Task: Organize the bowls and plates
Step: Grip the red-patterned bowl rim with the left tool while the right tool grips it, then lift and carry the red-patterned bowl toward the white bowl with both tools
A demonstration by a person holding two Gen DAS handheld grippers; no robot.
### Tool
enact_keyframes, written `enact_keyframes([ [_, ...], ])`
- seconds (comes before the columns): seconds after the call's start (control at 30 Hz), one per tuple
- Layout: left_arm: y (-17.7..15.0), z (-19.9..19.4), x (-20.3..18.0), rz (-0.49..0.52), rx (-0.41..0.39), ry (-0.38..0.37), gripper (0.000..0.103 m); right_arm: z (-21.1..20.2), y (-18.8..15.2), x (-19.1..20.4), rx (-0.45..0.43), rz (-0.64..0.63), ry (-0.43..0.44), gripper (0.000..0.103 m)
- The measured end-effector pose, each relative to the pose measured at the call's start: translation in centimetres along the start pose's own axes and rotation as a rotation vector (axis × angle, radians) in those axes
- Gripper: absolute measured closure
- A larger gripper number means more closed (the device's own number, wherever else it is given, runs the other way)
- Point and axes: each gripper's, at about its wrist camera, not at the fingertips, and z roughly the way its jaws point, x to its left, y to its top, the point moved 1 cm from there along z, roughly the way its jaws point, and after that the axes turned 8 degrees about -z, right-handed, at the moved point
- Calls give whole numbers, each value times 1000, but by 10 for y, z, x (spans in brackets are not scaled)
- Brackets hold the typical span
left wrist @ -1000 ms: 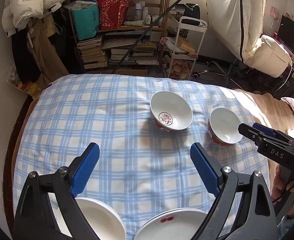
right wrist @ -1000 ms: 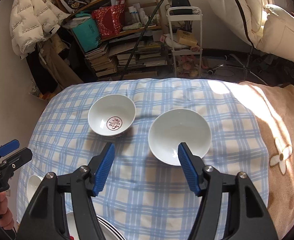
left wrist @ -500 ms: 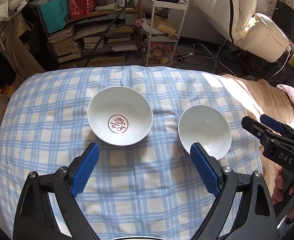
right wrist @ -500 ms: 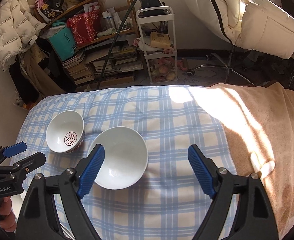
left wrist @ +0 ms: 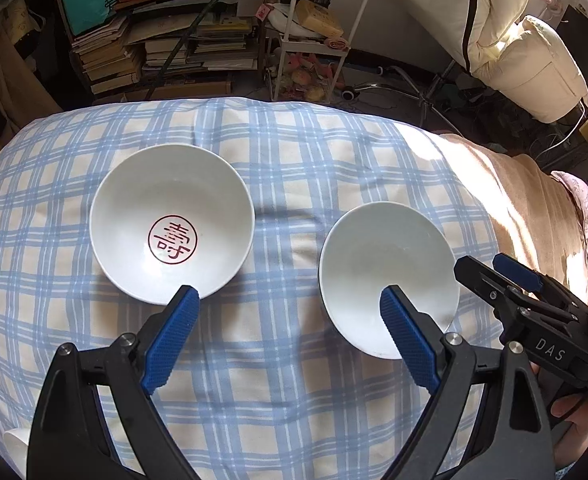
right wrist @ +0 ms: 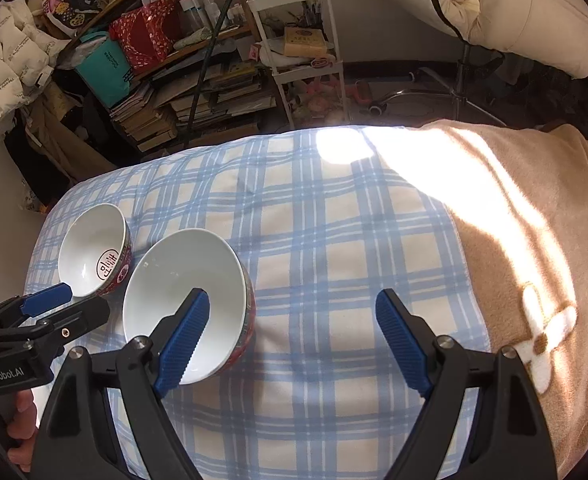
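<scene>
Two bowls stand side by side on the blue checked cloth [left wrist: 286, 184]. The bowl with a red character [left wrist: 170, 224] [right wrist: 90, 252] is on the left, and the plain white bowl [left wrist: 381, 264] [right wrist: 182, 280] with a red patterned outside is on the right. My left gripper [left wrist: 288, 296] [right wrist: 84, 300] hangs open over the gap between them, one fingertip at each bowl's near rim. My right gripper [right wrist: 292, 296] [left wrist: 481, 264] is open too. Its left finger is over the plain bowl's inside and its right finger is over bare cloth. Neither holds anything.
A beige blanket [right wrist: 533, 240] covers the right side, partly in bright sunlight. Past the far edge stand a crowded bookshelf [left wrist: 166, 40] and a white trolley [right wrist: 301, 40] on the floor. A white dish edge [left wrist: 14, 440] shows at the lower left.
Both grippers have come forward and down toward the two bowls, which now look larger. The plates near the front edge have left view. The right jaws have spread wider.
</scene>
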Motion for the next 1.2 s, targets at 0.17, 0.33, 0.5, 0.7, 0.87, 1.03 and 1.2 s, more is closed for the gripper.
enact_keyframes([
  [0.17,3,14,-8,-5,51,-13,28,12,0,1,27,14,47,15],
  [0.33,4,26,-17,-14,78,-31,63,26,0,5,86,14,75,53],
  [0.5,3,40,-20,-28,101,-40,81,37,-2,12,130,-6,78,76],
  [0.7,-9,52,-21,-23,117,-25,93,49,-10,15,161,20,107,91],
  [0.87,-16,44,-12,-45,119,-36,94,40,-12,21,122,21,114,93],
  [1.03,-22,29,-5,-38,105,-17,93,30,-17,31,130,10,128,93],
  [1.2,-31,5,-1,-17,79,8,93,15,-23,46,126,3,132,93],
])
